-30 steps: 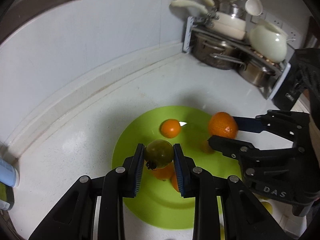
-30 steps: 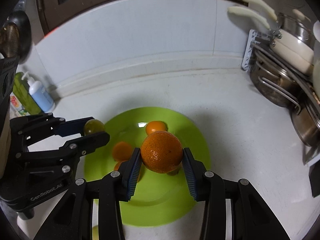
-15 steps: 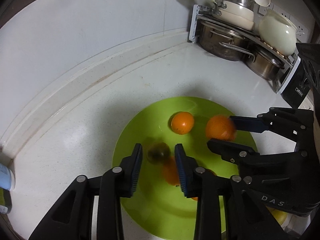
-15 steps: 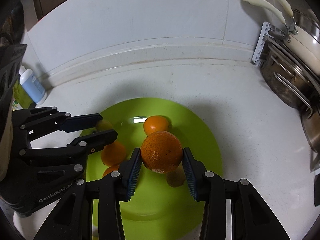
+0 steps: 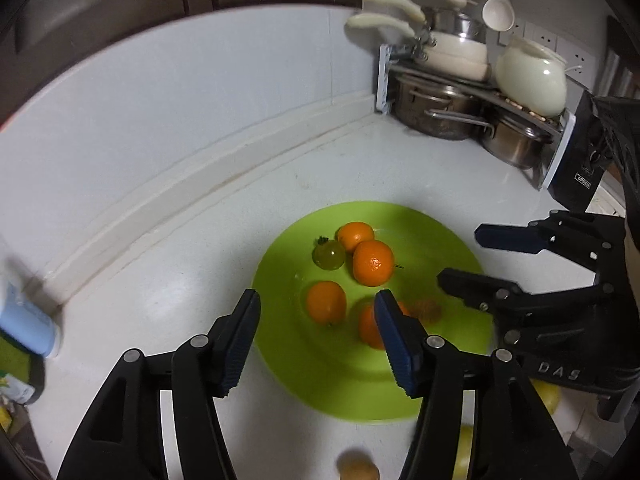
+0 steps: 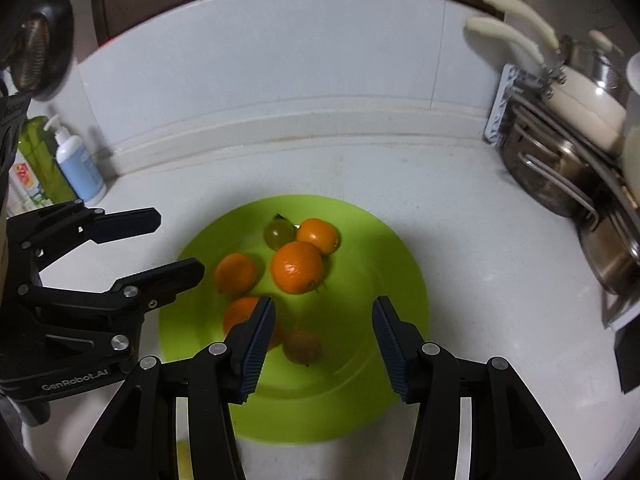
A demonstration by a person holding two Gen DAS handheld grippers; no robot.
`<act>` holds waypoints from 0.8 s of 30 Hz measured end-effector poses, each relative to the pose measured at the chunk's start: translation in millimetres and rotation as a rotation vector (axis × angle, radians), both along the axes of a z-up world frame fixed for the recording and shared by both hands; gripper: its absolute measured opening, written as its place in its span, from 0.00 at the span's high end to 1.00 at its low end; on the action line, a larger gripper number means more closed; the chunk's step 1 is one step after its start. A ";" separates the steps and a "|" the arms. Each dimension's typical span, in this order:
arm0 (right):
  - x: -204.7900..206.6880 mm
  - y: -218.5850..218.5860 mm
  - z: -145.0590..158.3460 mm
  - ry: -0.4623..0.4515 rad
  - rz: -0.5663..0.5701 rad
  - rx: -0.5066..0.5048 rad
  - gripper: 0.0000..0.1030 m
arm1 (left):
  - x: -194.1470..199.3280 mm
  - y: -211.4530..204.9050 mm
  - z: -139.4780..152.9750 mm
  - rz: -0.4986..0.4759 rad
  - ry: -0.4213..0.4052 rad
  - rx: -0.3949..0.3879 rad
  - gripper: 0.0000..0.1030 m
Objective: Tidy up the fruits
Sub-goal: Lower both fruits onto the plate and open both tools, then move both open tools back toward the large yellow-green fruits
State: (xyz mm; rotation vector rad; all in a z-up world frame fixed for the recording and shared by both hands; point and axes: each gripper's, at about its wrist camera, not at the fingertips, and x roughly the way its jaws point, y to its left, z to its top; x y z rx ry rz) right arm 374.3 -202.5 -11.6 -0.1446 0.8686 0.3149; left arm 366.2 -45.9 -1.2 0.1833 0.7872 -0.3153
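Note:
A green plate (image 5: 344, 392) (image 6: 372, 396) lies on the white counter. On it are several oranges, the largest (image 5: 373, 262) (image 6: 297, 267) near the middle, a green tomato (image 5: 329, 254) (image 6: 279, 233) at the far side, and a small brown fruit (image 5: 427, 309) (image 6: 302, 346). My left gripper (image 5: 318, 322) (image 6: 170, 240) is open and empty above the plate's near-left part. My right gripper (image 6: 323, 330) (image 5: 466, 258) is open and empty above the plate's right part.
A rack of steel pots and white cookware (image 5: 460, 92) (image 6: 568, 152) stands at the back right. Bottles (image 6: 74, 160) (image 5: 24, 316) stand at the left by the wall. Yellowish fruits (image 5: 358, 470) lie on the counter in front of the plate.
Both grippers have opened and pulled back. The green tomato left my left gripper and the big orange left my right one; both now lie on the plate.

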 end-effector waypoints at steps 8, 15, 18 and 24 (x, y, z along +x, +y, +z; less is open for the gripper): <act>-50.9 -18.1 34.5 -0.112 -0.026 0.020 0.46 | -51.7 -4.2 27.9 -0.005 -0.080 -0.043 0.39; -96.6 -22.1 54.0 -0.205 -0.027 0.029 0.41 | -96.1 -4.9 41.8 -0.001 -0.135 -0.055 0.36; -116.7 -23.7 59.6 -0.234 -0.031 0.040 0.41 | -112.9 -4.9 44.0 -0.001 -0.152 -0.050 0.35; -148.2 -30.0 63.7 -0.277 -0.068 0.054 0.41 | -142.1 -5.7 45.9 0.008 -0.176 -0.069 0.33</act>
